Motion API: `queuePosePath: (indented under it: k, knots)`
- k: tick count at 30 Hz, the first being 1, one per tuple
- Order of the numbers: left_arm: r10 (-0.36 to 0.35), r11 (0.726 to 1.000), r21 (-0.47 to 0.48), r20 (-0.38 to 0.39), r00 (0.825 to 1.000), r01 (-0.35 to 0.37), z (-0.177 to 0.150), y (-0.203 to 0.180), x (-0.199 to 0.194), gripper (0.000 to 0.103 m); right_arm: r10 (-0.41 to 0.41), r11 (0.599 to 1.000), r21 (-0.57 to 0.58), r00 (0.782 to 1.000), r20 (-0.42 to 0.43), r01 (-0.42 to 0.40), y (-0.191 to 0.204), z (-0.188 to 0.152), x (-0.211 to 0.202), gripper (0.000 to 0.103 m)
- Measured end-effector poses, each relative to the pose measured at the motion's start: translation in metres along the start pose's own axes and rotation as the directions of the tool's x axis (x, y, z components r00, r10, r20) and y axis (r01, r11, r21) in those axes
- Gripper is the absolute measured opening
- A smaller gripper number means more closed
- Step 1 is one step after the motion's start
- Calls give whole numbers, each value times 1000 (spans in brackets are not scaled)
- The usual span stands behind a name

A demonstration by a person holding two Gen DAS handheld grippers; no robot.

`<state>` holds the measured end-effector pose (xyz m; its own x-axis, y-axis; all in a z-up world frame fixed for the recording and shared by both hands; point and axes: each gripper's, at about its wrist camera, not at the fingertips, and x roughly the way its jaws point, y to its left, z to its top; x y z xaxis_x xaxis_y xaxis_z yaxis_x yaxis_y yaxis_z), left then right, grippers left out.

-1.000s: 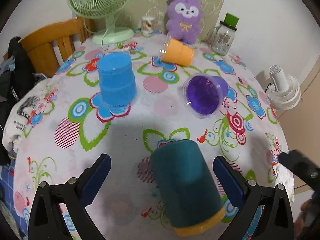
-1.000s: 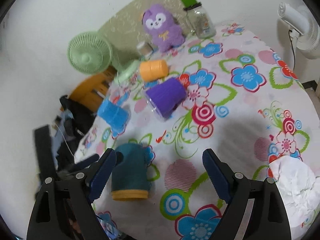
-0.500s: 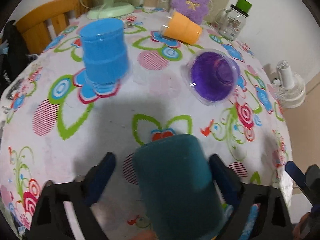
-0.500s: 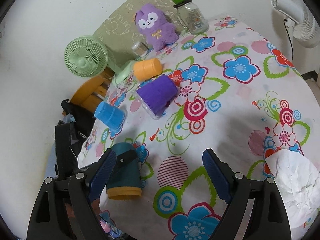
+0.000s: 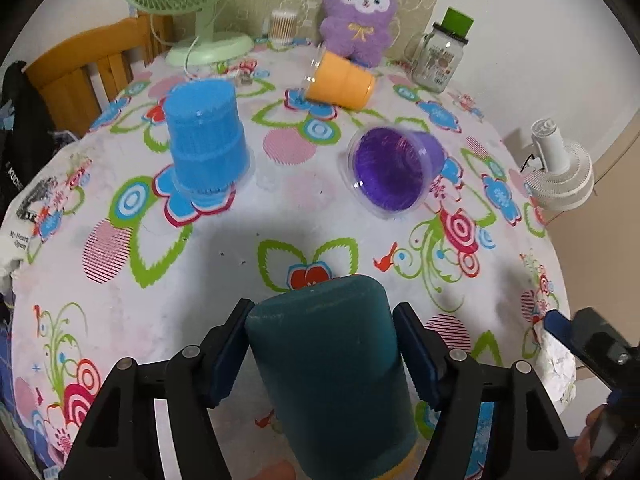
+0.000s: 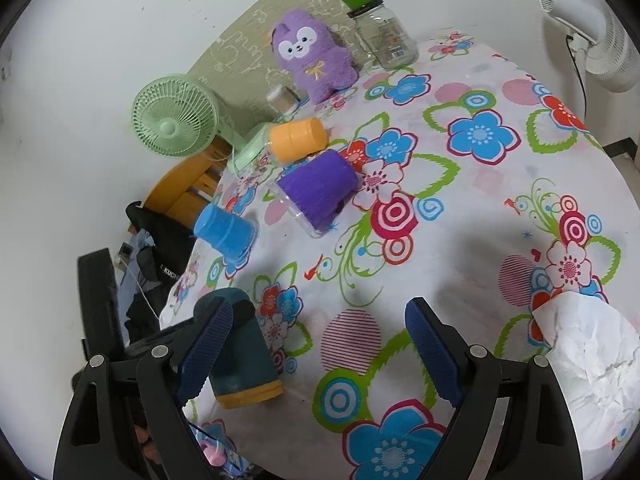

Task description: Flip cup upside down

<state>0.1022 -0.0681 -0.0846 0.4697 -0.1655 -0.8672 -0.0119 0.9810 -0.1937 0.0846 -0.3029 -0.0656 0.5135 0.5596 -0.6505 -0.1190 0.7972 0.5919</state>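
teal cup (image 5: 328, 364) lies on its side near the surface (image 5: 224, 280) edge, yellow rim toward the holder, left gripper (image 5: 320, 352) fingers clamped on its flanks, a hold that suits rotating it rim-down. right gripper (image 6: 316, 344) hovers beside it, fingers apart. beyond the teal cup: blue cup (image 5: 204, 142), purple cup (image 5: 394, 170), orange cup (image 5: 340, 82), all well apart.

Tabletop (image 5: 248, 280) covered by a white cloth with a coloured flower print. Near edge: teal cup (image 5: 332, 376) on its side. Mid left: blue cup (image 5: 204, 140) standing inverted. Mid right: purple cup (image 5: 394, 172) on its side. Far: orange cup (image 5: 340, 84) on its side, green fan (image 5: 208, 48), purple plush (image 5: 358, 20), glass jar (image 5: 440, 60). Near right: crumpled white paper (image 6: 592, 368).
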Motion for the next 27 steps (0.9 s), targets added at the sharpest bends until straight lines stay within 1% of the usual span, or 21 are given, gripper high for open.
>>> queuePosePath:
  k: [15,22,27]
  knots:
    - [-22,1000,19,83,996,21,-3,1,-37,69,4,999,-35,1000,-10,-4,18,-8,0,90]
    - [-15,999,37,125,992,11,-6,-1,-55,68,5,999,-46,1000,-15,-6,23,-11,-1,90]
    - [12,998,56,161,987,-22,-7,-2,-69,68,6,998,-56,1000,-21,-8,27,-13,1,90]
